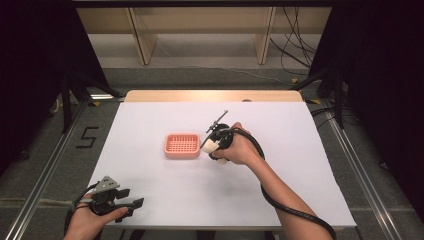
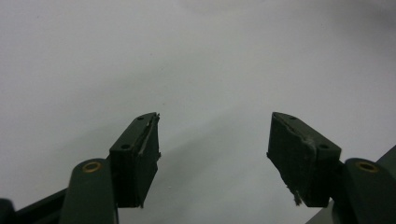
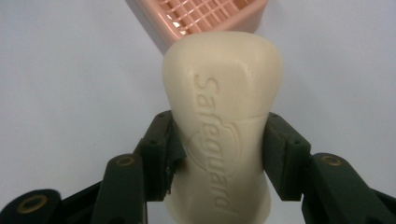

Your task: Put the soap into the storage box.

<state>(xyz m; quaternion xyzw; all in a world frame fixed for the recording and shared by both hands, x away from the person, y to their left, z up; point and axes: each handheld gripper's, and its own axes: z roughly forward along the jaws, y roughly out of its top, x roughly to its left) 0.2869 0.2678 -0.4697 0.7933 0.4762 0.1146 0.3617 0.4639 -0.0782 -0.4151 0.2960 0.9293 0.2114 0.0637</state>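
You are at the carrying step: your right gripper [image 3: 219, 154] has its jaws clamped on the sides of the soap [image 3: 223, 116], lifted off the tabletop [image 1: 280, 195] just right of the pink dish [image 1: 182, 145]. For the next move, I think you bring the soap left over the dish grid, lower it flat, then release. Your left gripper [image 2: 215, 149] rests at the near left corner, its jaws open and holding nothing.

Soap bar's [image 3: 222, 126] lower end perhaps cropped
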